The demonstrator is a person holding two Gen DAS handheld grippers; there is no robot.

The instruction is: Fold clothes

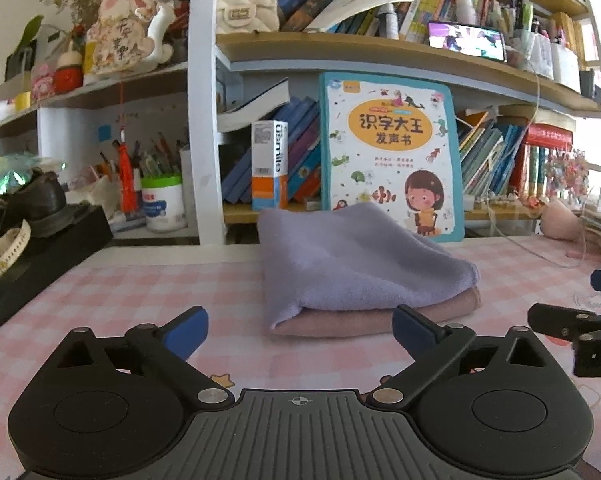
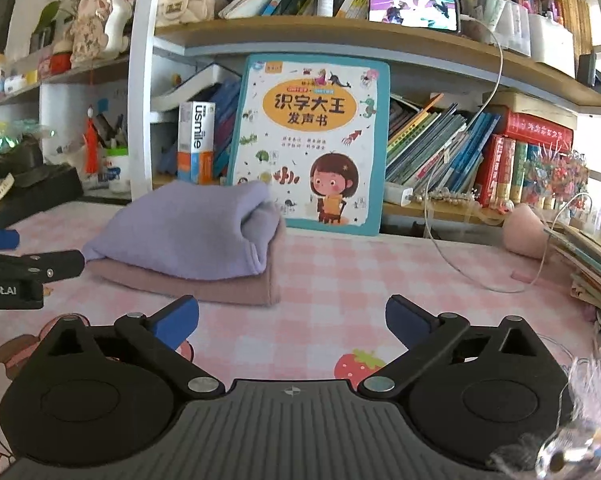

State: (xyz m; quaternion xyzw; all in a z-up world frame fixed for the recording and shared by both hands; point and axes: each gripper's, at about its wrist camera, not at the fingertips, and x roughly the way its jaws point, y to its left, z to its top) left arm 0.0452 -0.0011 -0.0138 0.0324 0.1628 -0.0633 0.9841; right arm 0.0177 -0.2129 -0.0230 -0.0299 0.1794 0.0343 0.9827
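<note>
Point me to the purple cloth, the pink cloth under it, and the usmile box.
purple cloth [image 1: 352, 256]: left wrist view, middle of its top face.
pink cloth [image 2: 204, 286]: right wrist view, front edge showing below the purple one.
usmile box [image 1: 269, 164]: left wrist view, front face.

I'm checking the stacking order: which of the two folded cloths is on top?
The lavender cloth is on top; the dusty-pink cloth lies beneath it, showing only along the stack's lower edges.

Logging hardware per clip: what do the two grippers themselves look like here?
Both look alike: the left gripper and right gripper have black linkage arms with silver pivot pins, round black housings, a ribbed grey centre plate bearing a small crosshair mark, and blue-padded jaws. In the right wrist view, the left gripper's side shows white lettering ending "Robot.AI". No cables, sleeves or hands are visible.
</note>
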